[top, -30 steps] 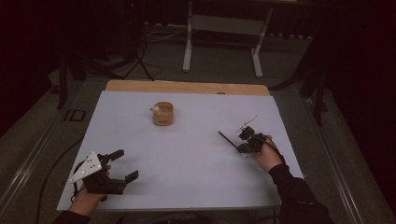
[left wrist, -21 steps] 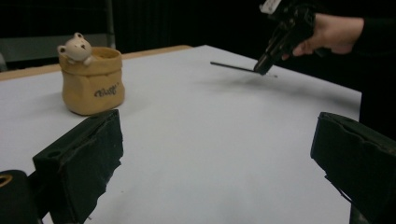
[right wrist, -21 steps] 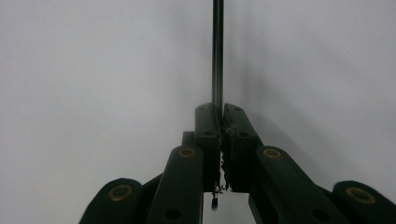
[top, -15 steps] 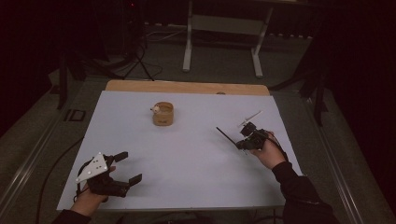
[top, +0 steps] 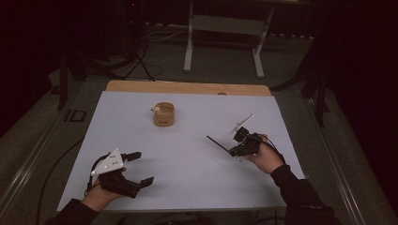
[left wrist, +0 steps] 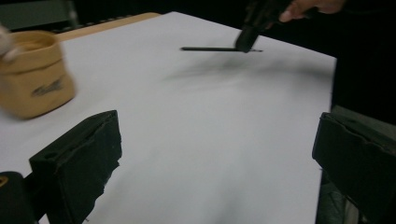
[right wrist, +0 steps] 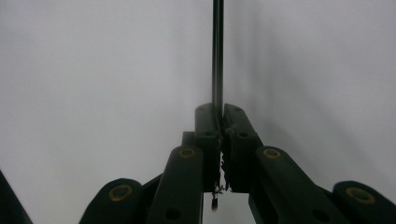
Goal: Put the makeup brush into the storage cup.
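Pinching a thin black rod [right wrist: 217, 51] in the clenched right gripper [top: 243, 145], tip forward, likely aiming at the wooden cup [top: 164, 114]; left gripper [top: 136, 168] spread, idle, free to assist.

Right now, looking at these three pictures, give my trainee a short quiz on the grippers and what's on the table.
1. True or false: the right gripper is shut on the thin black rod.
2. The left gripper is: A) shut on the rod, B) open with nothing between its jaws, C) inside the cup.
3. Fill in: the tan cup stands toward the ____ edge of the white table, away from the person.

Key: 1 true; 2 B; 3 far.
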A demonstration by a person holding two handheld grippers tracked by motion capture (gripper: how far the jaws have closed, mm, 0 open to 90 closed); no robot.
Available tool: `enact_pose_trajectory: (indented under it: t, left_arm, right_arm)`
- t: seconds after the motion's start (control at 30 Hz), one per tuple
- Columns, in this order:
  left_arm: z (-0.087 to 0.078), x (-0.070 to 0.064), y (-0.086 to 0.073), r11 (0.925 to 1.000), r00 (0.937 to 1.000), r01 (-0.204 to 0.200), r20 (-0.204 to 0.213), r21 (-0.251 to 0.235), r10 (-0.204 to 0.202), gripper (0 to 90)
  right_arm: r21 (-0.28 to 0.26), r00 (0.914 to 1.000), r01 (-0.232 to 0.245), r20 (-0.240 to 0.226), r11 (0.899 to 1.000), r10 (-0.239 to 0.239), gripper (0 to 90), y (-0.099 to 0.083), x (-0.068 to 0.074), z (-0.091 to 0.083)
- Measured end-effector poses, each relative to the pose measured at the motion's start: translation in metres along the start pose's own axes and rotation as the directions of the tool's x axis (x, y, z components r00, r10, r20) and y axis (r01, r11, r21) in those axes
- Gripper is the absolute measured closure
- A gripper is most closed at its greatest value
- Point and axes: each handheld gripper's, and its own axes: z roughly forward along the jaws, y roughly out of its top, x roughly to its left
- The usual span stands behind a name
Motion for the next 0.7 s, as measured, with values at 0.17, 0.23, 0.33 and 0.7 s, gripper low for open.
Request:
enact_pose_trajectory:
  t: [0.17,0.23,0.33,0.7]
  left_arm:
    - [0.015,0.002,0.010,0.9968,0.9974,-0.069,0.021,0.039,0.068,2.7]
    - [0.020,0.003,0.014,0.9941,0.9948,-0.100,0.021,0.041,0.099,3.5]
    - [0.028,0.004,0.021,0.9854,0.9868,-0.162,0.001,0.054,0.162,4.9]
    - [0.065,0.003,0.032,0.9028,0.9120,-0.392,-0.055,0.178,0.406,16.7]
  right_arm:
    - [0.042,0.9982,0.049,-0.038,0.998,-0.047,85.8,0.008,0.014,0.002]
    - [0.049,0.9968,0.064,-0.050,0.997,-0.062,85.8,0.011,0.019,0.002]
    - [0.051,0.9937,0.083,-0.080,0.995,-0.079,85.8,0.016,0.026,0.001]
    - [0.054,0.9764,0.125,-0.184,0.991,-0.114,85.7,0.028,0.047,0.003]
